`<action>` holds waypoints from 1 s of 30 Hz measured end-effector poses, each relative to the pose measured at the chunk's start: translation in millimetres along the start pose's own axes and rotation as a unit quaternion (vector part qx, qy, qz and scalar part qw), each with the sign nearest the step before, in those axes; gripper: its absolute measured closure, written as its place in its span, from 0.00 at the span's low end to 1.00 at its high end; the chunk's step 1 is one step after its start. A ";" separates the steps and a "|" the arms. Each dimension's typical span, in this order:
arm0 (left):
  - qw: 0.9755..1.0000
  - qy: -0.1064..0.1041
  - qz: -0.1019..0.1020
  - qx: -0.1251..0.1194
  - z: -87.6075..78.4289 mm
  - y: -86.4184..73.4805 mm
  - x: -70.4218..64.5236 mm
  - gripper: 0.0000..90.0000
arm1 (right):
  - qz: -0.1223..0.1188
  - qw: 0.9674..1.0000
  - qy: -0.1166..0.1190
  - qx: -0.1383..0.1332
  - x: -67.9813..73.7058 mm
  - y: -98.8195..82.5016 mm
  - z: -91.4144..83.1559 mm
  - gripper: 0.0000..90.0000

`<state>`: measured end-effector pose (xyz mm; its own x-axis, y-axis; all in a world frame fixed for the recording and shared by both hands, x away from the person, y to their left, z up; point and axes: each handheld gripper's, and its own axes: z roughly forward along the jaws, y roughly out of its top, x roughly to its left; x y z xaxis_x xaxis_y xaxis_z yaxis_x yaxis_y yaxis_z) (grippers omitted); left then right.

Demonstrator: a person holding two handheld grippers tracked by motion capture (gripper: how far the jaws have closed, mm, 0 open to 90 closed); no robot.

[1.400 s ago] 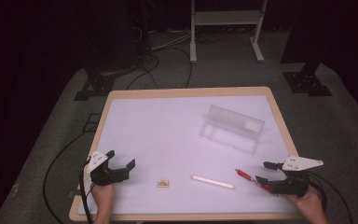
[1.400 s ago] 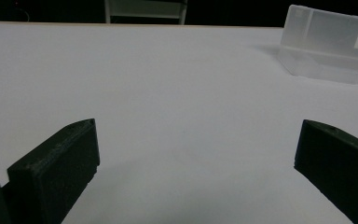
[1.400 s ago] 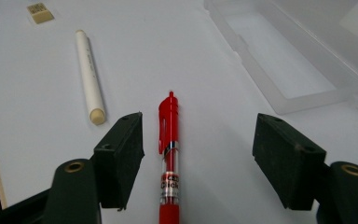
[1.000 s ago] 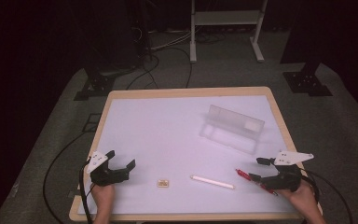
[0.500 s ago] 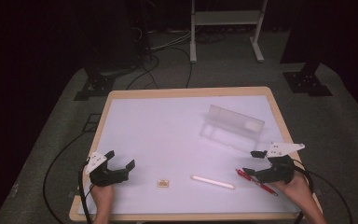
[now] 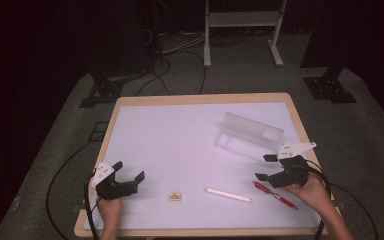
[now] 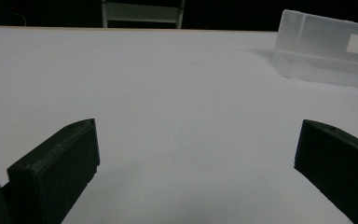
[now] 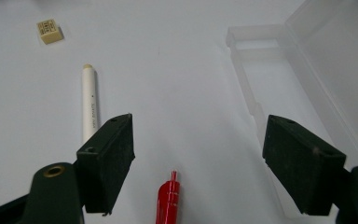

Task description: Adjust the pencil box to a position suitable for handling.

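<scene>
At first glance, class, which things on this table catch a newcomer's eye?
The red pen stands out, lying near the table's front right edge just beside the open right gripper. Left of it lie a white stick and a small tan eraser. Behind them, a clear plastic case stands open.
</scene>
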<state>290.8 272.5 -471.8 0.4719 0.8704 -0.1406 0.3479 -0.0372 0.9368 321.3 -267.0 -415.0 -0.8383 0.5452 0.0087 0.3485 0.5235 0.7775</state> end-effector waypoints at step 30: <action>1.000 -0.006 -0.004 -0.003 -0.8 0.3 1.6 0.00 | -0.019 0.997 -0.005 0.074 -25.7 34.2 52.5 0.35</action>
<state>291.1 274.3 -471.5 0.4787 0.8646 -0.1526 0.3473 -0.0268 0.9374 376.8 -228.7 -421.6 -0.8480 0.5294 -0.0253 0.3754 0.6337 0.6764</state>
